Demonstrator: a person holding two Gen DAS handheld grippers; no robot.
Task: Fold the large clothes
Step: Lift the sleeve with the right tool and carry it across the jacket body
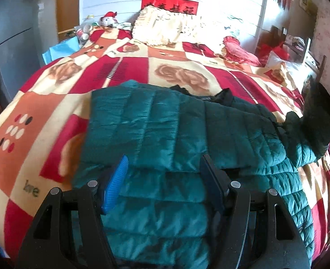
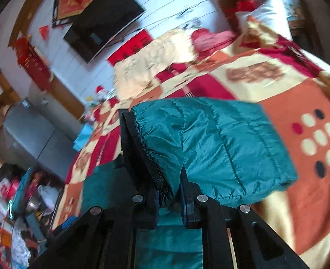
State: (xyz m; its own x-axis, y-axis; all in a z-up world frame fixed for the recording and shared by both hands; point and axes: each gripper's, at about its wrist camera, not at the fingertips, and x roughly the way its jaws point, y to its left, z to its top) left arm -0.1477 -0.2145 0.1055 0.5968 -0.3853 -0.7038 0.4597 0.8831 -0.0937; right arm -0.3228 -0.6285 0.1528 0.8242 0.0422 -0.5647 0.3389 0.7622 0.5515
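The left gripper [image 1: 163,168] hovered low over the jacket [image 1: 165,130], its jaws spread wide with nothing between them; the blue pad [image 1: 114,186] on one finger faced the quilted teal cloth below. The jacket lay spread across the patterned bed [image 1: 59,103], already doubled in part, with the dark collar [image 1: 223,97] toward the pillow [image 1: 171,27] and a black-trimmed piece, probably the hood [image 1: 317,121], trailing off to the right. The right gripper [image 2: 170,192] had its jaws closed tight on a bunched edge of the jacket [image 2: 221,148], black hem [image 2: 142,143] pinched in, and held that part lifted clear of the bed [image 2: 299,103]; whether it was a sleeve or a hem corner could not be told. The step looked like carrying this lifted part over the body to make a fold. To do it well, the right grip would need to stay firm, since the shiny padded cloth seemed likely to slip. The left jaws would best press or pinch along the fold line so the slick layers below did not slide. The lifted part should be laid flat, edges matched, and puffed air pressed out before release.
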